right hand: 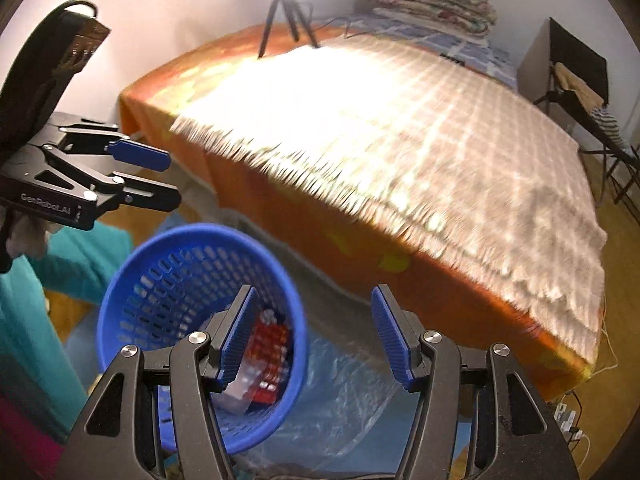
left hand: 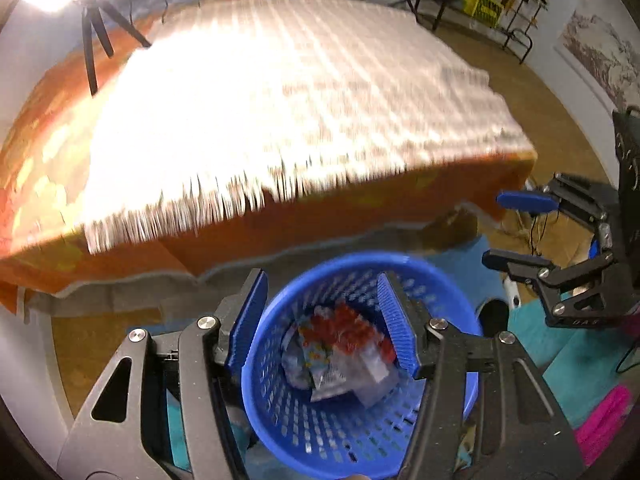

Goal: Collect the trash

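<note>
Left wrist view puts our left hand-held gripper (left hand: 326,320) wide apart and empty above the blue basket (left hand: 280,420), where the trash wrappers (left hand: 340,348) lie. Beside the basket, our right hand-held gripper (right hand: 312,336) gapes empty too; we should scan beyond the basket before reaching.

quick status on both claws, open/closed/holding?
Left claw: open, empty, above the blue basket.
Right claw: open, empty, beside the basket.

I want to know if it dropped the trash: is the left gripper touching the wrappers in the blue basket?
Apart. In the left wrist view, the open left gripper holds nothing, and the wrappers lie low inside the blue basket.
</note>
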`<state>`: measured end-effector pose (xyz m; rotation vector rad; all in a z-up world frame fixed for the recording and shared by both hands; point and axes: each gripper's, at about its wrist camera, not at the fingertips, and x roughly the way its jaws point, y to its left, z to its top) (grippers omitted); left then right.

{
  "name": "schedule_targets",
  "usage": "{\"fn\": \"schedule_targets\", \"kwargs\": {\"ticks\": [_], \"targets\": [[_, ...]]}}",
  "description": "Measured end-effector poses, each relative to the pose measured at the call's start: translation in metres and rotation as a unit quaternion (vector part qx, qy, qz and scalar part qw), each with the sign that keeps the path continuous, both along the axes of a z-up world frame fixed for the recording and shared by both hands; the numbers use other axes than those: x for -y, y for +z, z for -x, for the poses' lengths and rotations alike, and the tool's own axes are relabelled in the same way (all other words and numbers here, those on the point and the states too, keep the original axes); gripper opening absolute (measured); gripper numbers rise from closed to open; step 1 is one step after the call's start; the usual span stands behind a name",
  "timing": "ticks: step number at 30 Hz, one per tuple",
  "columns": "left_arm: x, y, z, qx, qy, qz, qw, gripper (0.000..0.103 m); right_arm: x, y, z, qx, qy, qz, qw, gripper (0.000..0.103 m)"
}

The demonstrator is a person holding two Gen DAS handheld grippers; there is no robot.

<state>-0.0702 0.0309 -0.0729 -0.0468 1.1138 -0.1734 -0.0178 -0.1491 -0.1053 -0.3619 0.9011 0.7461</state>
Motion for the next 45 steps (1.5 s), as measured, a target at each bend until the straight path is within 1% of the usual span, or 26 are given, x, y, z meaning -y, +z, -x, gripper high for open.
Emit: {"fn": "schedule_targets", "kwargs": {"ticks": [1, 3, 4, 8, 11, 15, 17, 18, 21, 24, 27, 29, 31, 34, 39, 41, 45], "targets": [[0.0, 0.006, -0.004, 0.009, 0.003, 0.001, 1.0, 0.059, 0.001, 0.003, -0.003, 0.002, -0.003, -0.003, 1.0, 0.058], [0.002, 0.02, -0.011, 0.03, 0.008, -0.001, 0.9995, 0.066, 0.004, 0.01, -0.011, 0.006, -0.009, -0.012, 1.0, 0.058], [0.003, 0.026, -0.014, 0.039, 0.009, -0.001, 0.9992, 0.068, 0.004, 0.011, -0.012, 0.007, -0.012, -0.016, 1.0, 0.058], [0.01, 0.05, -0.028, 0.074, 0.01, -0.005, 0.9972, 0.069, 0.008, 0.023, -0.027, 0.016, -0.027, -0.032, 0.999, 0.058], [0.016, 0.069, -0.039, 0.103, 0.011, -0.007, 0.9946, 0.077, 0.012, 0.034, -0.039, 0.028, -0.039, -0.037, 0.998, 0.058], [0.026, 0.092, -0.055, 0.136, 0.009, -0.009, 0.9906, 0.078, 0.02, 0.053, -0.057, 0.053, -0.055, -0.048, 0.996, 0.059], [0.03, 0.103, -0.062, 0.155, 0.008, -0.017, 0.9877, 0.079, 0.023, 0.061, -0.064, 0.063, -0.061, -0.053, 0.995, 0.066], [0.033, 0.107, -0.066, 0.162, 0.006, -0.02, 0.9866, 0.081, 0.026, 0.066, -0.069, 0.069, -0.064, -0.058, 0.994, 0.071], [0.037, 0.118, -0.074, 0.179, 0.006, -0.028, 0.9833, 0.086, 0.03, 0.078, -0.078, 0.088, -0.074, -0.07, 0.991, 0.073], [0.038, 0.125, -0.085, 0.194, 0.015, -0.032, 0.9803, 0.092, 0.032, 0.087, -0.089, 0.105, -0.082, -0.078, 0.988, 0.08], [0.038, 0.127, -0.096, 0.198, 0.025, -0.027, 0.9795, 0.094, 0.036, 0.09, -0.101, 0.114, -0.092, -0.093, 0.985, 0.08], [0.036, 0.126, -0.101, 0.199, 0.035, -0.026, 0.979, 0.098, 0.039, 0.089, -0.109, 0.113, -0.102, -0.106, 0.983, 0.08], [0.035, 0.123, -0.107, 0.196, 0.042, -0.022, 0.9793, 0.099, 0.041, 0.086, -0.115, 0.108, -0.108, -0.114, 0.982, 0.081], [0.033, 0.115, -0.117, 0.184, 0.052, -0.024, 0.9812, 0.099, 0.041, 0.08, -0.126, 0.097, -0.11, -0.116, 0.982, 0.081], [0.035, 0.106, -0.127, 0.17, 0.062, -0.026, 0.983, 0.1, 0.038, 0.07, -0.132, 0.092, -0.108, -0.107, 0.984, 0.081], [0.036, 0.101, -0.13, 0.163, 0.068, -0.031, 0.9837, 0.101, 0.039, 0.066, -0.136, 0.08, -0.108, -0.111, 0.985, 0.081], [0.041, 0.093, -0.134, 0.149, 0.066, -0.039, 0.9858, 0.101, 0.04, 0.061, -0.142, 0.069, -0.11, -0.115, 0.985, 0.081]]}}
